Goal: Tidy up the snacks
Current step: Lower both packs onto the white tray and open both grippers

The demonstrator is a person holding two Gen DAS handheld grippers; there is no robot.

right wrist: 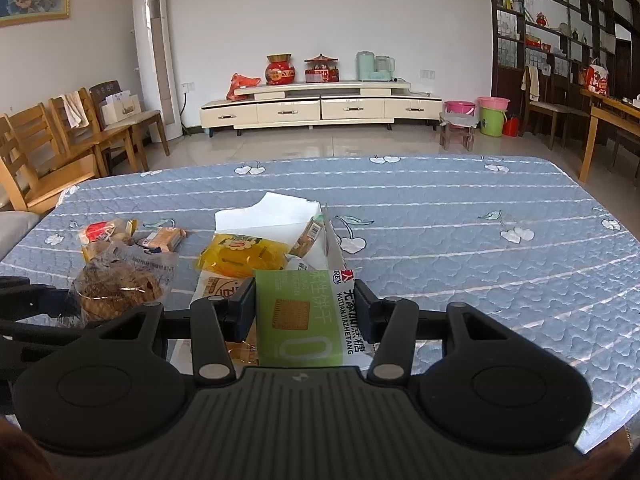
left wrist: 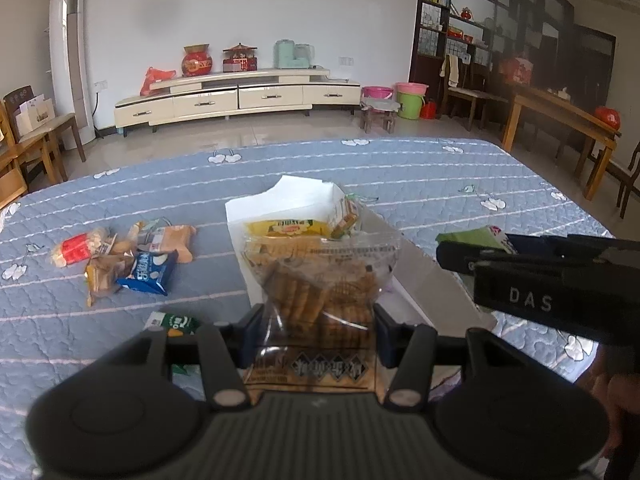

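Observation:
My left gripper (left wrist: 318, 332) is shut on a clear bag of brown cookies (left wrist: 320, 288) and holds it just above the near end of a white box (left wrist: 280, 196). The box holds a yellow snack pack (left wrist: 286, 227) and a small orange pack (left wrist: 346, 216). My right gripper (right wrist: 306, 312) is shut on a green-and-white biscuit pack (right wrist: 304, 316), held over the box (right wrist: 280, 210). In the right wrist view the cookie bag (right wrist: 120, 284) hangs at the left. In the left wrist view the right gripper's body (left wrist: 560, 284) comes in from the right.
Loose snacks lie on the blue quilted tablecloth (left wrist: 440, 184) left of the box: a red-and-white pack (left wrist: 76, 250), an orange biscuit pack (left wrist: 176, 240), a blue pack (left wrist: 150, 272), a brown wrapper (left wrist: 100, 280) and a green pack (left wrist: 176, 322). Wooden chairs (right wrist: 60, 140) stand beyond the table's left edge.

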